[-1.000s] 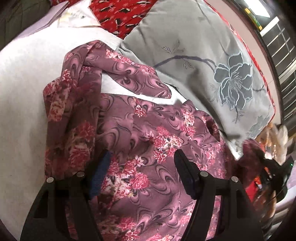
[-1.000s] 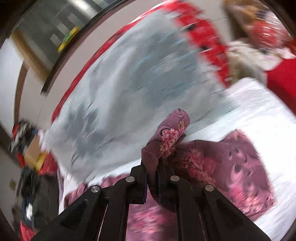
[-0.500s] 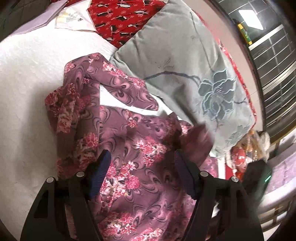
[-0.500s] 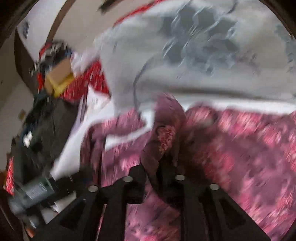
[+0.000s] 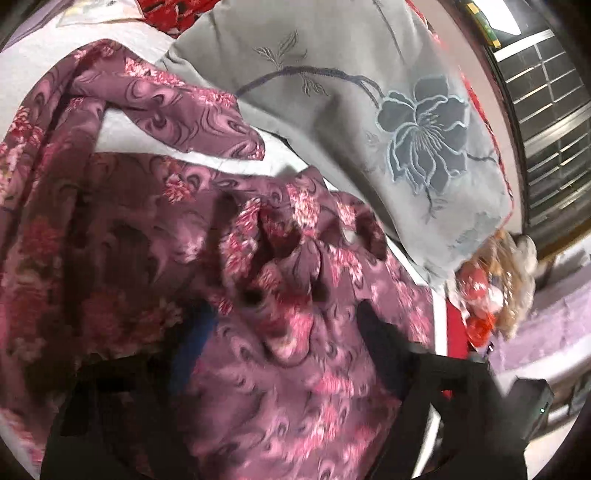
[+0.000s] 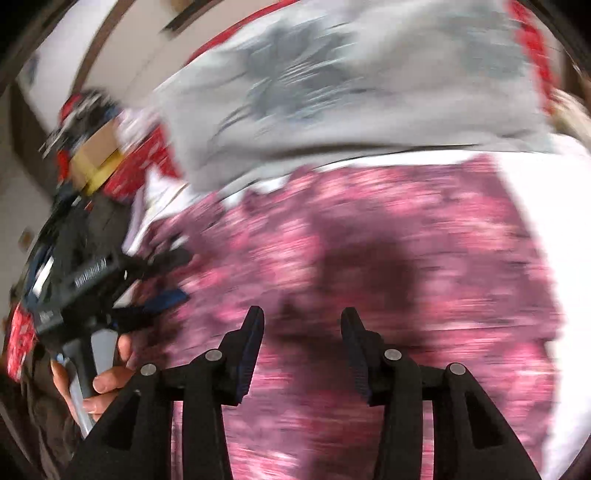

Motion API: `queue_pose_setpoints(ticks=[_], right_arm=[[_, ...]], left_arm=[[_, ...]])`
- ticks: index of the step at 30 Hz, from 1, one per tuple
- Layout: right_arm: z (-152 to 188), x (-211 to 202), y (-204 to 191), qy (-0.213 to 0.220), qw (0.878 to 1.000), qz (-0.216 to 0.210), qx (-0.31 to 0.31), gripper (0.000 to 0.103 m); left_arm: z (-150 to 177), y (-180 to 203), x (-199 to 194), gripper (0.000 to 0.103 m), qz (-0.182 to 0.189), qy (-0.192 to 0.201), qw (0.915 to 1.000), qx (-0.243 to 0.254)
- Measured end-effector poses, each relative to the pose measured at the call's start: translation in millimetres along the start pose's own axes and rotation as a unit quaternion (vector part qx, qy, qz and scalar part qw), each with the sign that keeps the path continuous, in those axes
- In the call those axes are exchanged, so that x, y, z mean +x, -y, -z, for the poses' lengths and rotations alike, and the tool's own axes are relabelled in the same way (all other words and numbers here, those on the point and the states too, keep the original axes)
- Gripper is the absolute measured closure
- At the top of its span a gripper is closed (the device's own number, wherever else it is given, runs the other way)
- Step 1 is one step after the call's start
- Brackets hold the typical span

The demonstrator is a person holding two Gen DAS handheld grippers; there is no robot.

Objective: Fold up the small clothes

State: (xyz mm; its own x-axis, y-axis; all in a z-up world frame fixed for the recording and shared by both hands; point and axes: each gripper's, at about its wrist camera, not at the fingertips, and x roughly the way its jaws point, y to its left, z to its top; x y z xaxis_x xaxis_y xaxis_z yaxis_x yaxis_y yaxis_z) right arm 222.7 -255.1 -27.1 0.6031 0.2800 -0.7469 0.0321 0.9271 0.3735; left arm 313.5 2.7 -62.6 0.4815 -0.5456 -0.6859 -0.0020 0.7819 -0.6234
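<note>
Your right tongs (image 6: 301,345) were spread with nothing between them, and your left tongs (image 5: 280,354) were spread too, above the floral garment (image 5: 155,236); it lay rumpled on the bed (image 5: 33,62) beside the grey pillow (image 5: 332,96); thin, limp, probably slippery, so you should pinch a hem or corner.

Grey cushion (image 5: 369,110) w/ blue flower, on white bedsheet (image 5: 122,133); red patterned fabric (image 5: 166,7) behind; cardboard box (image 6: 98,155) far left.

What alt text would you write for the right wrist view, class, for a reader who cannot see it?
The open right gripper hovers over a motion-blurred purple floral garment spread on a white bed. A grey flowered pillow lies beyond, and the left gripper enters at the left.
</note>
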Motion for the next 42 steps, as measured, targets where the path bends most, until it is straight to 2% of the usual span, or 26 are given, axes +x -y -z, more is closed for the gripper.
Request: queue_pose_setpoints(ticks=[1,3,6,9,11,13,14,15,17,18,19,22,23,24,26,28,30,32,34,37,38,41,42], right_arm=[[-3.8,-7.8,15.2,0.008,1.000,0.013,0.017,0.058],[-11.6,-26.8,51.4,0.036,0.997,0.042,0.060,0.056],[-19.2,-40.1,98.9,0.066,0.986,0.082,0.128,0.049],[-21.7,-24.3,127.7,0.053,0.979,0.069,0.182,0.049],[-19.1,-4.3,134.4,0.025,0.979,0.048,0.198,0.049],[-18.5,14.5,125.0,-0.006,0.981,0.023,0.191,0.051],[-20.2,18.7,117.0,-0.012,0.985,0.019,0.171,0.071],[-23.2,14.8,108.4,0.001,0.989,0.026,0.146,0.096],[-24.5,-8.2,102.0,0.071,0.988,0.023,0.136,0.097],[-23.9,-14.7,104.0,0.089,0.986,0.025,0.141,0.097],[-22.5,-14.6,107.1,0.090,0.985,0.032,0.145,0.097],[-13.2,17.0,120.9,-0.010,0.986,0.088,0.138,0.096],[-11.2,10.7,118.8,0.007,0.986,0.089,0.138,0.096],[-12.6,3.5,114.0,0.022,0.985,0.102,0.135,0.089],[-16.9,-14.4,95.5,0.075,0.983,0.119,0.119,0.089],[-22.4,-19.2,74.5,0.094,0.986,0.099,0.095,0.088],[-27.8,-11.7,47.0,0.083,0.992,0.073,0.062,0.085],[-30.1,7.4,14.3,0.052,0.997,0.048,0.020,0.084],[-26.6,25.1,-9.7,0.030,0.999,0.023,-0.003,0.084],[-18.5,57.3,-45.9,-0.005,1.000,-0.025,-0.018,0.084],[-15.9,70.8,-59.1,-0.016,0.999,-0.047,-0.022,0.084],[-1.0,96.3,-86.2,-0.033,0.995,-0.073,-0.063,0.083],[5.8,105.1,-91.2,-0.035,0.994,-0.068,-0.075,0.076]], left_arm=[[-0.4,2.8,1.5,0.096,-0.006,0.000,1.0000,0.007],[-2.1,4.3,-5.5,0.095,-0.013,0.016,0.9998,0.005],[-7.7,-6.8,-31.2,0.095,-0.002,0.051,0.9986,-0.013],[-6.3,-21.4,-40.7,0.095,-0.012,0.057,0.9981,-0.017],[-4.3,-29.3,-31.6,0.095,-0.019,0.036,0.9990,-0.017],[-2.0,-32.9,-20.9,0.095,-0.034,0.014,0.9992,-0.015],[-0.8,-35.4,-15.9,0.095,-0.042,0.002,0.9990,-0.015],[-0.1,-36.1,-13.2,0.095,-0.045,-0.004,0.9989,-0.016],[0.1,-40.0,-13.1,0.089,-0.048,-0.012,0.9985,-0.022],[-0.4,-43.0,-13.3,0.087,-0.048,-0.017,0.9983,-0.026],[-1.3,-46.9,-14.2,0.082,-0.046,-0.020,0.9982,-0.033],[-5.2,-60.9,-27.8,0.082,-0.023,-0.007,0.9974,-0.068],[-5.9,-62.4,-34.8,0.082,-0.019,0.008,0.9973,-0.071],[-6.5,-61.9,-42.7,0.081,-0.021,0.025,0.9971,-0.068],[-6.3,-55.1,-42.3,0.063,-0.036,0.033,0.9974,-0.053],[-2.1,-46.1,-26.8,0.062,-0.079,0.013,0.9965,-0.025],[2.6,-40.8,-10.4,0.062,-0.119,-0.009,0.9928,-0.003],[2.0,-36.0,-15.3,0.062,-0.120,-0.001,0.9928,-0.003],[-1.2,-40.6,-30.1,0.062,-0.087,0.002,0.9958,-0.026],[-14.1,-59.6,-67.9,0.062,-0.055,0.038,0.9959,-0.061],[-22.4,-65.9,-80.9,0.056,-0.056,0.052,0.9949,-0.066],[-62.1,-84.8,-111.3,0.039,-0.110,0.077,0.9896,-0.051],[-77.0,-89.5,-117.4,0.039,-0.129,0.079,0.9876,-0.042]])
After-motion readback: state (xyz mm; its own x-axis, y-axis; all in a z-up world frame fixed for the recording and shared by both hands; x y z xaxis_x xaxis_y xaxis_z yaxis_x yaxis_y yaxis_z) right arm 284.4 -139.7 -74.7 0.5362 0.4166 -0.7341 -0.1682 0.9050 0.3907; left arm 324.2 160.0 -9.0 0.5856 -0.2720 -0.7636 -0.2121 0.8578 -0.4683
